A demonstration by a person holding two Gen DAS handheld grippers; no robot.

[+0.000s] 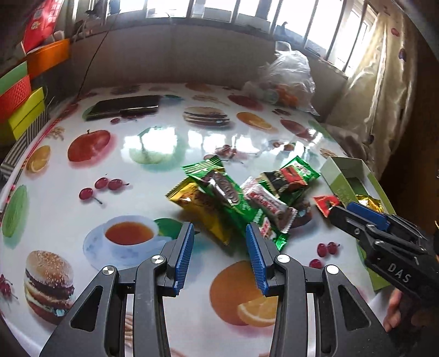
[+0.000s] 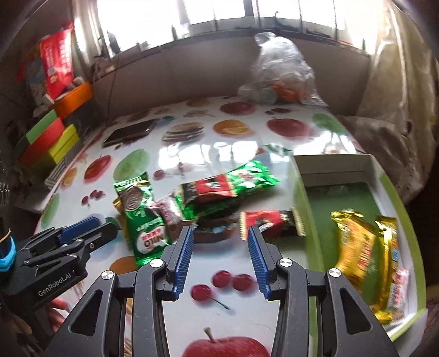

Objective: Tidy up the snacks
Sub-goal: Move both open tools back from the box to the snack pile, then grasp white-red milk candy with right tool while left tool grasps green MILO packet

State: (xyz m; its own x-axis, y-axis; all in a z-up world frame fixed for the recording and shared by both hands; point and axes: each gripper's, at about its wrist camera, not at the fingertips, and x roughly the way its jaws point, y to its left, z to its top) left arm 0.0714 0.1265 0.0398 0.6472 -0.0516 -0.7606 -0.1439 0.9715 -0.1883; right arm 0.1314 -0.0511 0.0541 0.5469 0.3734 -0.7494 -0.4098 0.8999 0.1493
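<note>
Both grippers hang over the table with nothing between their blue pads: from my left wrist view the left gripper (image 1: 219, 247) stands part-way open above the near edge of the snack pile (image 1: 241, 197), and the right gripper (image 2: 221, 248) shows the same empty, part-open gap above the glossy tablecloth (image 2: 219, 302). I see that cloth as white and shiny, printed with apples, oranges, cherries, burgers and a cup of tea, and it throws back bright glare from the windows (image 2: 219, 11) running along the far wall. At the pile I can pick out a green Milo packet (image 2: 142, 219), a gold packet (image 1: 203, 211) partly under green ones, a red-and-white wrapped bar (image 1: 269, 204), and a red-and-black packet (image 2: 271, 222) lying alone just ahead of my right fingers. To the right sits a green box (image 2: 307, 219) with a white inner wall, and inside it lie gold-wrapped snacks (image 2: 359, 247) toward its near end. Farther back I see a dark flat case (image 1: 126, 107) on the table's left part and a clear plastic bag (image 1: 288, 79) of items at the far right edge. Stacked coloured boxes (image 1: 22, 101) in orange, green, red and yellow stand off the left side, and a pale patterned curtain (image 1: 384, 82) hangs at the right.
</note>
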